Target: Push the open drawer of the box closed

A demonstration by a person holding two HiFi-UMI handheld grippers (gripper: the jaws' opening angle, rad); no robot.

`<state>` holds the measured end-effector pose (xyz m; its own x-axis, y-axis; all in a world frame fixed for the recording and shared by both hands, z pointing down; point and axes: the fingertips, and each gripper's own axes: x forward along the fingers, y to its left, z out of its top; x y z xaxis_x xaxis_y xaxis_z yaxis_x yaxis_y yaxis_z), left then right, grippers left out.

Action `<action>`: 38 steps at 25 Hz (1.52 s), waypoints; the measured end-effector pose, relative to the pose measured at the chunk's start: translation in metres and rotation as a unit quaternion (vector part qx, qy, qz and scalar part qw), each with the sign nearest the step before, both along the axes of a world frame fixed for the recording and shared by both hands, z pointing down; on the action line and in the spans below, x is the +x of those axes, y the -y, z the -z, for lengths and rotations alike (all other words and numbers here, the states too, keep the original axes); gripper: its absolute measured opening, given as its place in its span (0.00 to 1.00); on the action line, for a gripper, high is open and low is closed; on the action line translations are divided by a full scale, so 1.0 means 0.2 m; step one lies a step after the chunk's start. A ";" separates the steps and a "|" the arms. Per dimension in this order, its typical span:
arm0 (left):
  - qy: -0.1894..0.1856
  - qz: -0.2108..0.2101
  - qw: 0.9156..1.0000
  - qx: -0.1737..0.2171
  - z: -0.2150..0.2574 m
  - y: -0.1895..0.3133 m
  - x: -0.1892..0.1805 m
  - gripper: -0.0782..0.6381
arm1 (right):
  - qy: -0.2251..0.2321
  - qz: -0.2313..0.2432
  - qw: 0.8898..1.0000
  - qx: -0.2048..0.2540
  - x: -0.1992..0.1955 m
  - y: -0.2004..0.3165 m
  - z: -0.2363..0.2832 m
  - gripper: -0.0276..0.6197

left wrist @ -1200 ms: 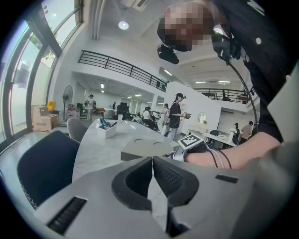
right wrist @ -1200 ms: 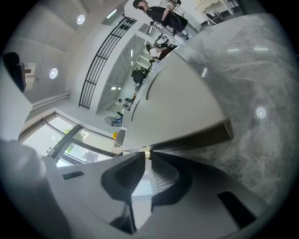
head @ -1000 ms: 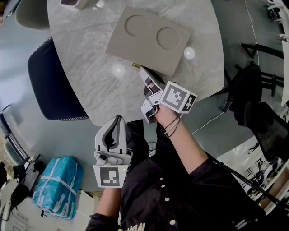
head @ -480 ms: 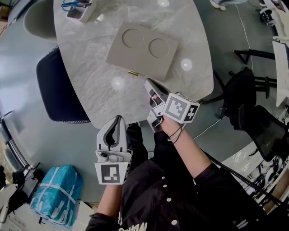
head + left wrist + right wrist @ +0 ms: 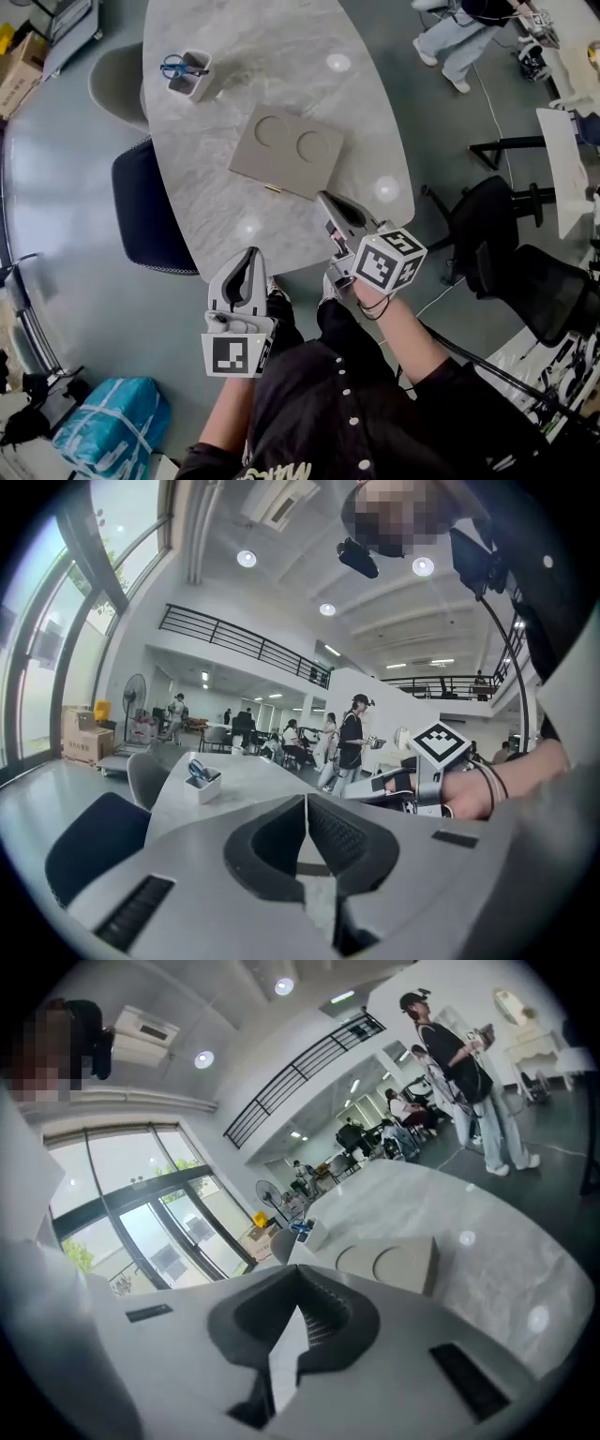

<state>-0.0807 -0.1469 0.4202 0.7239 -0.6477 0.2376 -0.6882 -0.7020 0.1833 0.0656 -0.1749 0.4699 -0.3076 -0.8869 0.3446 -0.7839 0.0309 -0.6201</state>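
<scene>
The flat beige box with two round hollows lies on the marble table. A small brass knob shows at its near edge, and the front looks flush there, with no drawer sticking out. My right gripper is shut and empty over the table's near edge, a short way right of the knob and not touching the box. In the right gripper view the box lies ahead of the shut jaws. My left gripper is shut on nothing, off the table's edge above the floor.
A white pen cup with blue scissors stands at the table's far left. A dark blue chair and a grey chair sit along the left side. Black chairs stand to the right. A person stands beyond the table.
The right gripper has drawn back from the box's front edge by the knob. The head view has pulled away, so the table and box look smaller and farther.
</scene>
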 end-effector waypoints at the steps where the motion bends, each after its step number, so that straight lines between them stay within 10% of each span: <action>1: -0.003 -0.001 1.000 0.007 0.04 0.00 0.01 0.13 | -0.015 0.003 1.000 0.013 0.01 -0.01 0.06 0.04; 18: -0.044 0.009 0.992 0.122 0.69 -0.07 0.13 0.14 | -0.201 -0.063 0.952 0.220 0.26 -0.36 0.94 0.04; 38: -0.047 0.056 0.982 0.174 0.84 -0.18 0.03 0.14 | -0.222 -0.059 0.936 0.266 0.26 -0.51 1.03 0.04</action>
